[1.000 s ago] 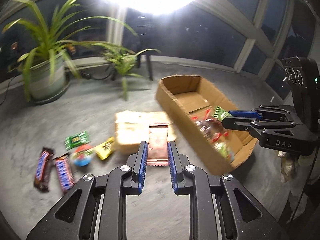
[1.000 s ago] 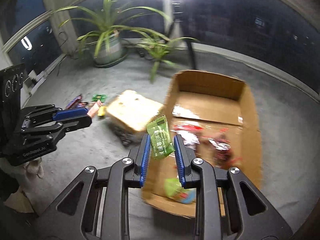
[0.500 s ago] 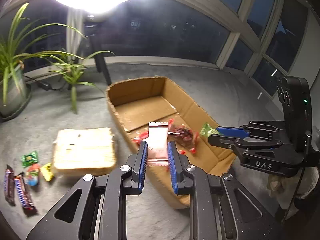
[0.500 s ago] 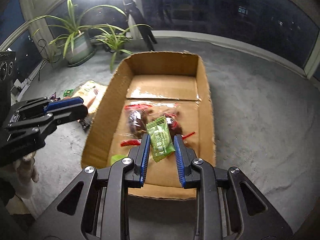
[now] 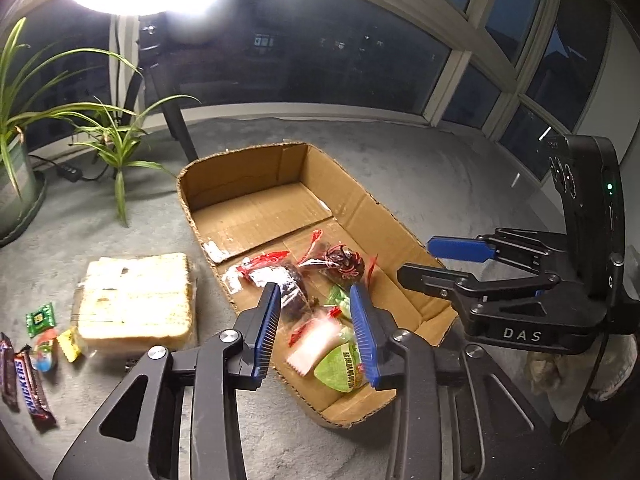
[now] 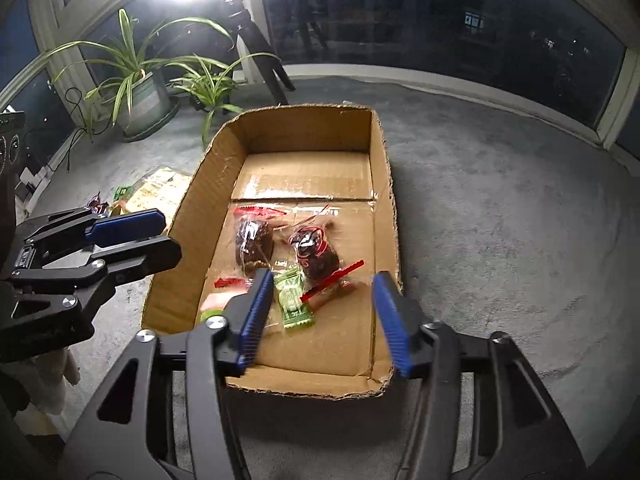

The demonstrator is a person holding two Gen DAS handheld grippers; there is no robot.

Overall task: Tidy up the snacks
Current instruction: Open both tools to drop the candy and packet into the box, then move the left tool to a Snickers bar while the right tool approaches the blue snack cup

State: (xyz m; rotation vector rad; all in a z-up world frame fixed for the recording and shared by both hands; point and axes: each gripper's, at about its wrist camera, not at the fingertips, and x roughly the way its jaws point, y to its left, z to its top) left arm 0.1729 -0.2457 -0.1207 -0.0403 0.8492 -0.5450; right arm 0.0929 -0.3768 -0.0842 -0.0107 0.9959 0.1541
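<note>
Grey carpet (image 5: 400, 168) covers the floor in front of dark night windows, with a strong lamp glare above and potted plants (image 6: 136, 76) near the glass; an open cardboard box (image 6: 308, 128) lies on this carpet; both grippers hang over its near end. Jaws of the left gripper (image 5: 316, 332) have just been opening and now stand a little apart; the pink-white packet (image 5: 316, 344) is blurred between them, free of the pads, over a green round snack (image 5: 340, 368) in the box corner. Jaws of the right gripper (image 6: 320, 312) have also just been opening and are wide; the green packet (image 6: 294, 300) lies on the box bottom, beside two dark snacks in clear wrap (image 6: 316, 252). Outside the box, on the carpet, rest a bag of sliced bread (image 5: 136, 296), two chocolate bars (image 5: 28, 384) and some small candies (image 5: 40, 318).
</note>
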